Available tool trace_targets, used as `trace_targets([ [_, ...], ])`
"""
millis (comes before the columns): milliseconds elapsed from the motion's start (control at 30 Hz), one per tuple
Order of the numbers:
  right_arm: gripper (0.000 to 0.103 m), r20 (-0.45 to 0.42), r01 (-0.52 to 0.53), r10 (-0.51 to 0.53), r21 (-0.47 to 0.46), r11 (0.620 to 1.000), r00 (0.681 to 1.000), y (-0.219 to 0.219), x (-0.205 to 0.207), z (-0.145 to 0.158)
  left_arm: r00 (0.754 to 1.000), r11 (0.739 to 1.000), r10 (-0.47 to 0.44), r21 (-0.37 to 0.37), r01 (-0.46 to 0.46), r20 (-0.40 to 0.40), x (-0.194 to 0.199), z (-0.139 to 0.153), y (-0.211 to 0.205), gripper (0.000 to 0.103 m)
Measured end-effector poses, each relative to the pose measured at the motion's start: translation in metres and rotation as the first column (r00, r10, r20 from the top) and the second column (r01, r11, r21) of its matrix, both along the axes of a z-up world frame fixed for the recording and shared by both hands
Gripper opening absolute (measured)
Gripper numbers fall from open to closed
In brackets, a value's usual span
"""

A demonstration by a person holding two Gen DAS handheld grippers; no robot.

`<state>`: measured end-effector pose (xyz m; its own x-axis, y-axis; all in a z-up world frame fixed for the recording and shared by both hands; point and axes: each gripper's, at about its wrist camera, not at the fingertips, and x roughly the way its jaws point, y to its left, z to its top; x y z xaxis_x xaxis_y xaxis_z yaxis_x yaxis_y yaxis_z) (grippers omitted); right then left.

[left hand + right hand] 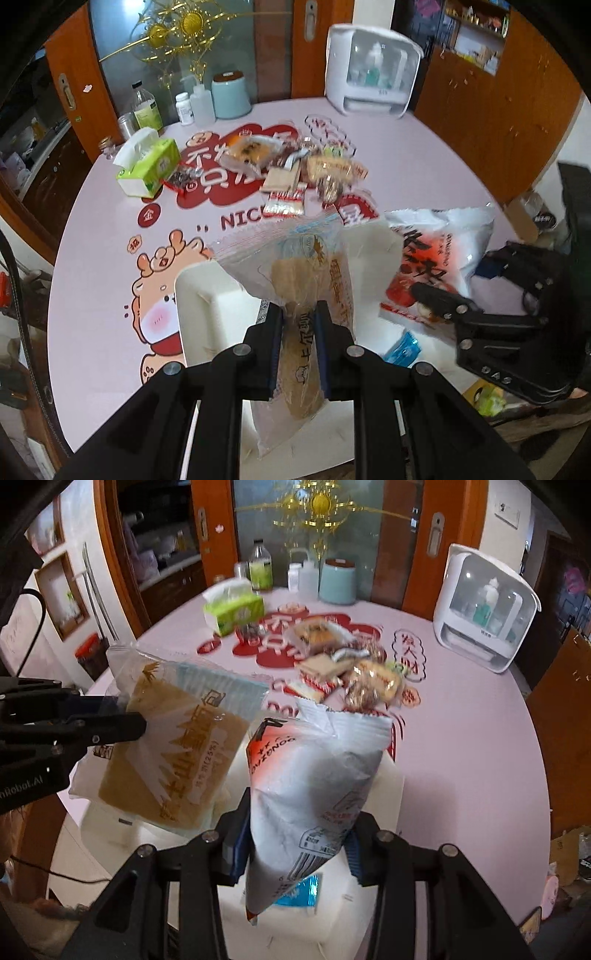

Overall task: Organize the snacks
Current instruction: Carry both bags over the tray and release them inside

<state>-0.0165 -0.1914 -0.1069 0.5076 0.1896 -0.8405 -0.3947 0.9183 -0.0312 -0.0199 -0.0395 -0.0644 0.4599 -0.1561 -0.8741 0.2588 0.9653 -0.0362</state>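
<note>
Clear-wrapped tan pastry packet [299,295] is clamped in the left gripper [300,332], held above the white bin [207,295] on the pink table [92,229]. Right gripper [299,845] grips the white-and-red snack bag [314,775] between its pads. Only the right wrist view shows the bin interior: a blue packet [301,891] lies on its floor beneath the bag. The left wrist view shows the bag's red printed face. Loose snacks [295,173] remain piled mid-table, near the green tissue box [151,170].
</note>
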Motion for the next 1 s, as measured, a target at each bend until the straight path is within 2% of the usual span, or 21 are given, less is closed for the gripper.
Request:
trace_targets([
  [67,0.047,-0.029,0.003,-0.003,0.004,1.0,1.0,-0.001,0.001,-0.006,1.0,1.0,0.004,0.009,-0.004,-0.027,0.0,-0.011,-0.001,0.017],
  [133,0.047,-0.052,0.013,-0.013,0.01,1.0,0.999,-0.004,0.001,-0.011,0.998,1.0,0.02,0.002,-0.02,-0.06,0.0,-0.02,0.001,0.029],
  [200,0.048,-0.071,0.025,-0.025,0.004,1.0,0.997,-0.006,0.002,-0.015,0.997,0.999,0.044,0.001,-0.044,-0.069,0.0,-0.023,0.003,0.061],
  [267,0.048,-0.081,0.029,-0.029,0.002,1.0,0.996,-0.006,0.002,-0.017,0.997,0.998,0.061,-0.002,-0.061,-0.047,-0.002,-0.021,0.005,0.072],
  [467,0.048,-0.083,0.022,-0.022,-0.002,1.0,0.996,-0.001,-0.001,-0.016,0.998,0.998,0.055,-0.024,-0.055,-0.03,-0.003,-0.014,0.006,0.072],
  [833,0.048,-0.061,0.004,-0.004,0.012,1.0,0.998,0.005,-0.006,-0.011,0.996,0.996,0.072,-0.046,-0.074,-0.048,0.0,-0.017,0.009,0.072],
  [1000,0.048,-0.018,0.012,-0.012,0.034,0.999,1.0,0.002,-0.009,-0.001,0.995,0.993,0.094,-0.071,-0.097,-0.04,0.0,-0.012,0.013,0.073],
])
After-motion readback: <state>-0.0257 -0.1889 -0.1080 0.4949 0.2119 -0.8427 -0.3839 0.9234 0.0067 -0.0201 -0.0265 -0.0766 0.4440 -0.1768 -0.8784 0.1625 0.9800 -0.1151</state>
